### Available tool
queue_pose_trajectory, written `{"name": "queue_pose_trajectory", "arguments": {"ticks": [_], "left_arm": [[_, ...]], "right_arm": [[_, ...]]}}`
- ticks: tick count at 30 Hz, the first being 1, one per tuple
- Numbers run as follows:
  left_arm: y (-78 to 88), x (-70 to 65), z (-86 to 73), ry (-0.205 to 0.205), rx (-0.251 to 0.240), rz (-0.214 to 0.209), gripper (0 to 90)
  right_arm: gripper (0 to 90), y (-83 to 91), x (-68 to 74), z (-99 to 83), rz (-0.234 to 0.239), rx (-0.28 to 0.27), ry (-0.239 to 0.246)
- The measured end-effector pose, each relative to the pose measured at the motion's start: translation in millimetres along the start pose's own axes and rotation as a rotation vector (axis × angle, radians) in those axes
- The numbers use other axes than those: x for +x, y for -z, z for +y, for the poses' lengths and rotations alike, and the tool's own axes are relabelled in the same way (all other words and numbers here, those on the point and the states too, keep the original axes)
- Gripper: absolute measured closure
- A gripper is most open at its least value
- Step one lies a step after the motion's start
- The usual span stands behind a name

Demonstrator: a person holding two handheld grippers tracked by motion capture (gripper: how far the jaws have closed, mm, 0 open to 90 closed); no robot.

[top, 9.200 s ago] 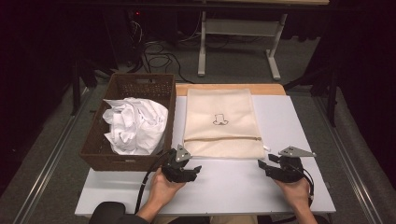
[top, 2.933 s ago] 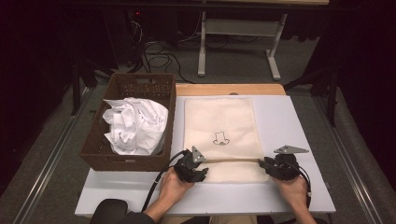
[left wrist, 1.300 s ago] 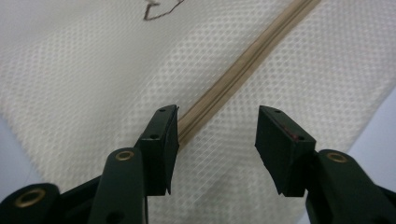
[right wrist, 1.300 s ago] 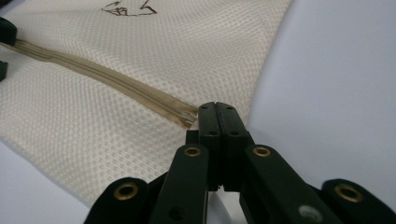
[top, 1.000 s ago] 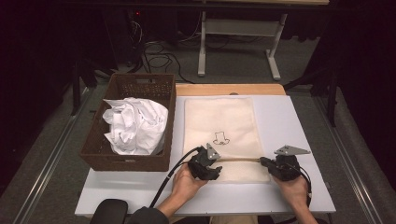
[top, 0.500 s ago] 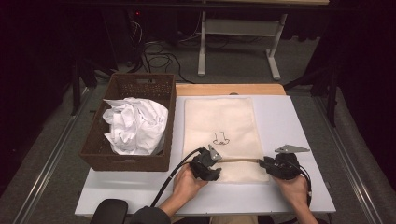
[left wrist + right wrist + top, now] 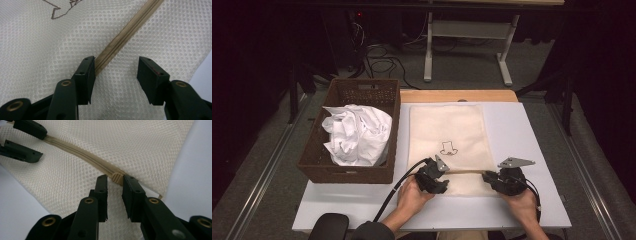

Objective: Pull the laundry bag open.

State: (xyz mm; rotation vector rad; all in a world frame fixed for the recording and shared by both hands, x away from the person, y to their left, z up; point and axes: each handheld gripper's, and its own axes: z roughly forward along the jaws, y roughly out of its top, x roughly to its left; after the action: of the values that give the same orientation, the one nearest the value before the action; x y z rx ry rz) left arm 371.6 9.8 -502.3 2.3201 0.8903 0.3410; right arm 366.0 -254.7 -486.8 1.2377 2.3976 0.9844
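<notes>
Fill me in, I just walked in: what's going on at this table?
A person works the zipper of a cream mesh bag lying flat on the table. The right gripper sits at the zipper pull, its jaws just closing. The left gripper rests open over the zipper. A wicker basket of white laundry waits beside.

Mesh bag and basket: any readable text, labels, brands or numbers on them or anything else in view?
No readable text anywhere.
mesh bag: a small dark line drawing, a picture and not letters; part of its outline shows in the left gripper view, no wording beside it.
basket: no label or tag to be seen.
zipper and its slider: no brand mark legible.
</notes>
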Motion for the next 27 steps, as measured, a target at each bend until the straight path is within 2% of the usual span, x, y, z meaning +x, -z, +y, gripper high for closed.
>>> {"name": "queue_pose_trajectory", "arguments": {"ticks": [5, 6, 7, 9, 11, 14, 15, 17, 20, 22, 27], "left_arm": [[1.0, 0.7, 0.3, 0.001, -0.002, -0.005, 48.4], [1.2, 0.9, 0.3, 0.003, -0.006, -0.007, 48.4], [1.6, 1.0, 0.4, 0.007, -0.011, -0.009, 48.4], [2.7, 0.8, 1.1, 0.009, -0.022, -0.018, 49.1], [3.4, -0.3, 2.7, 0.007, -0.036, -0.029, 49.9], [3.6, -2.4, 5.2, -0.016, -0.052, -0.036, 52.9], [3.1, -4.6, 8.4, -0.03, -0.062, -0.055, 56.7], [2.9, -7.3, 12.2, -0.039, -0.081, -0.068, 57.4], [-0.1, -12.8, 21.5, -0.024, -0.075, -0.099, 53.8], [-2.9, -17.7, 28.0, -0.03, -0.073, -0.111, 53.3], [-12.5, -28.4, 41.3, -0.038, -0.091, -0.142, 56.3]], "right_arm": [[75.7, 3.5, -3.3, -0.6, 0.014, -0.024, -0.011], [79.8, 8.8, -6.8, -0.6, 0.003, -0.049, -0.021], [79.8, 8.8, -6.8, -0.6, 0.003, -0.049, -0.021], [86.0, 12.8, -11.1, -2.8, -0.021, -0.06, -0.038], [90.0, 12.7, -14.5, -5.6, -0.054, -0.049, -0.052], [90.0, 10.5, -14.9, -5.7, -0.063, -0.041, -0.05], [90.0, 7.4, -14.5, -5.7, -0.07, -0.028, -0.038], [90.0, 5.2, -13.2, -6.0, -0.075, -0.013, -0.037], [90.0, 3.4, -13.2, -6.7, -0.081, -0.004, -0.031], [90.0, 2.1, -13.6, -7.4, -0.082, 0.005, -0.025], [90.0, -2.0, -12.1, -9.0, -0.082, 0.026, -0.018]]}}
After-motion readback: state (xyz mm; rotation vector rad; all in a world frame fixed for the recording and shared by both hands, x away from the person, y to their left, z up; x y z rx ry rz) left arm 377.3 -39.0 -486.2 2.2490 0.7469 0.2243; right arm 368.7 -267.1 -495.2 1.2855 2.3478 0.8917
